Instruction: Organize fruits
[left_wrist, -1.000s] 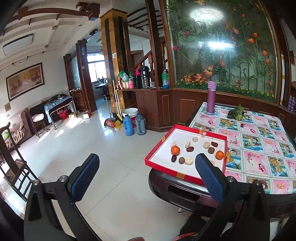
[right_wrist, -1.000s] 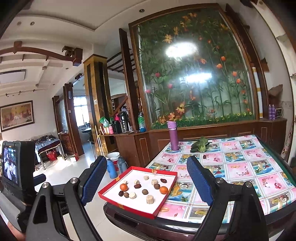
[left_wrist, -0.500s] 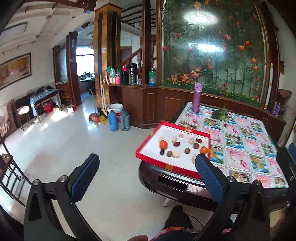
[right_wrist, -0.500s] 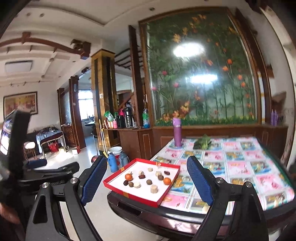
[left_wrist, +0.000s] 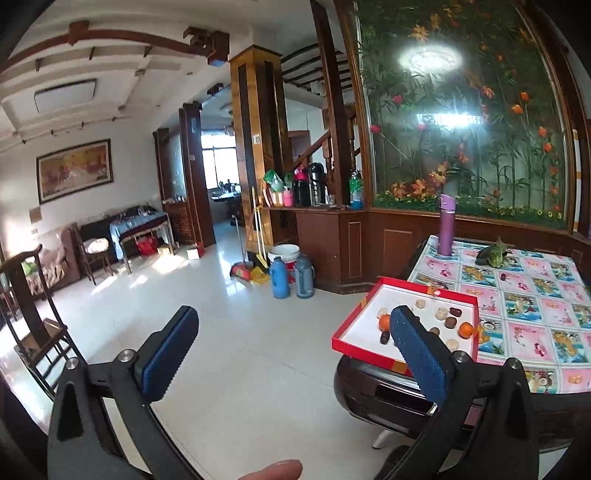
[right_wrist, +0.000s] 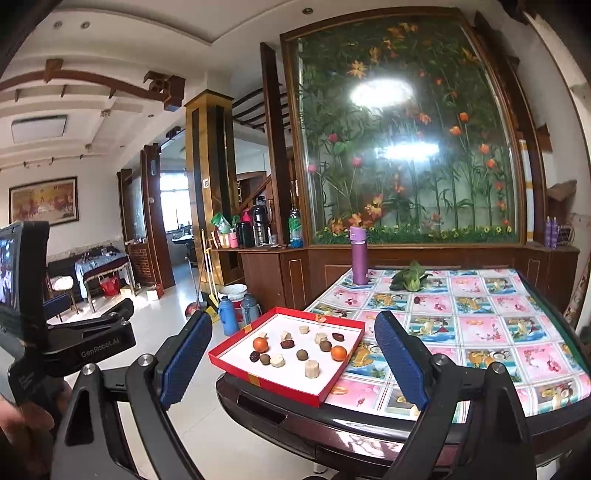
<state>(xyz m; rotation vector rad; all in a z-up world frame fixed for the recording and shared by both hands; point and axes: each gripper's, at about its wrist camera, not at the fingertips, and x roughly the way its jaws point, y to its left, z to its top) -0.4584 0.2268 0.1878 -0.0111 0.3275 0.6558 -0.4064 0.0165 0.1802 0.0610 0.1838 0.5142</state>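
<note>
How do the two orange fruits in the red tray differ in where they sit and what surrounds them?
In the right wrist view, the left orange fruit sits nearer the red tray's floor-side edge, with a dark red piece on its right. The right orange fruit sits by the tray edge next to the flowered tablecloth, just below a brown round piece. Both look alike in colour, shape and size, and neither is held.

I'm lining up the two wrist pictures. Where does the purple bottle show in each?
Left wrist: purple bottle stands upright at the table's far corner, right of centre, beyond the red tray.
Right wrist: purple bottle stands just right of centre, at the far left corner of the table.
Shared landmark: the leafy green vegetable lies to its right.
</note>
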